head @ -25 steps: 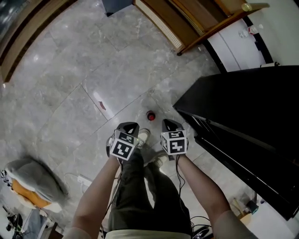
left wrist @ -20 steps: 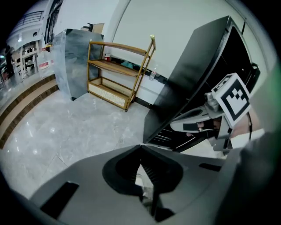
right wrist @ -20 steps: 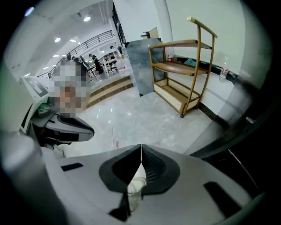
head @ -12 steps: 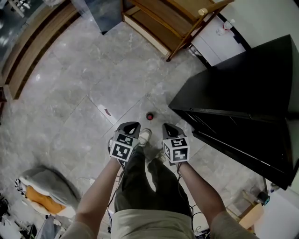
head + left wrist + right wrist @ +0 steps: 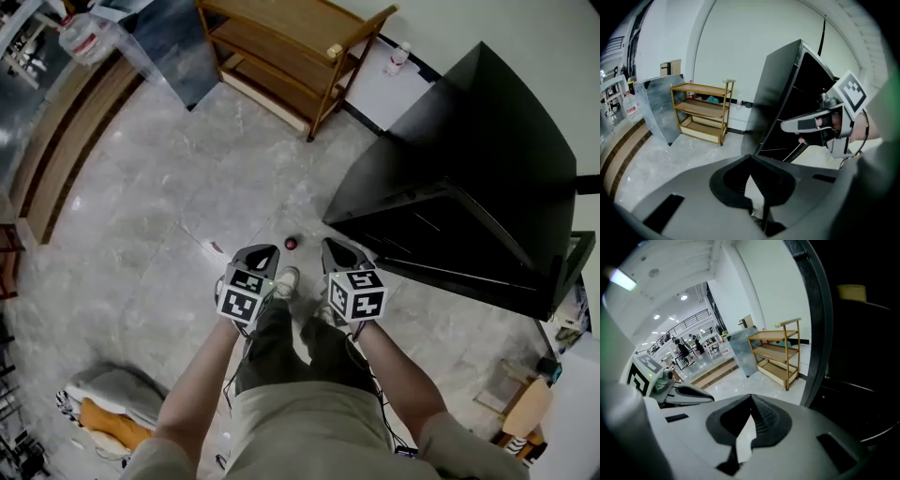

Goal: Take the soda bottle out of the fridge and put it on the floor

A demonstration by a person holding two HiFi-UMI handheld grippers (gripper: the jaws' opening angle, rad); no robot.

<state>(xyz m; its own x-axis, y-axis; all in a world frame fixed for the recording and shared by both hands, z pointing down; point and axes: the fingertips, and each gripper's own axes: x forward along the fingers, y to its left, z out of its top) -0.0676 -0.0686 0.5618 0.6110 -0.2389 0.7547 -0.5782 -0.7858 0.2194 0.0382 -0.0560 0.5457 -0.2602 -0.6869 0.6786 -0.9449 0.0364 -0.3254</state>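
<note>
The soda bottle (image 5: 292, 243) stands on the grey floor (image 5: 159, 197), seen from above as a red cap. It sits just ahead of the two tongs and between them, touching neither. The left tongs (image 5: 263, 251) and right tongs (image 5: 335, 247) are both closed tip to tip, with nothing in them. The black fridge (image 5: 469, 169) stands to the right.

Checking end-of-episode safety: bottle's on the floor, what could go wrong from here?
1. The soda bottle stands on the floor just ahead of the person's shoe; a step forward may knock it over.
2. A cable hangs from the right gripper beside the legs and may snag.
</note>
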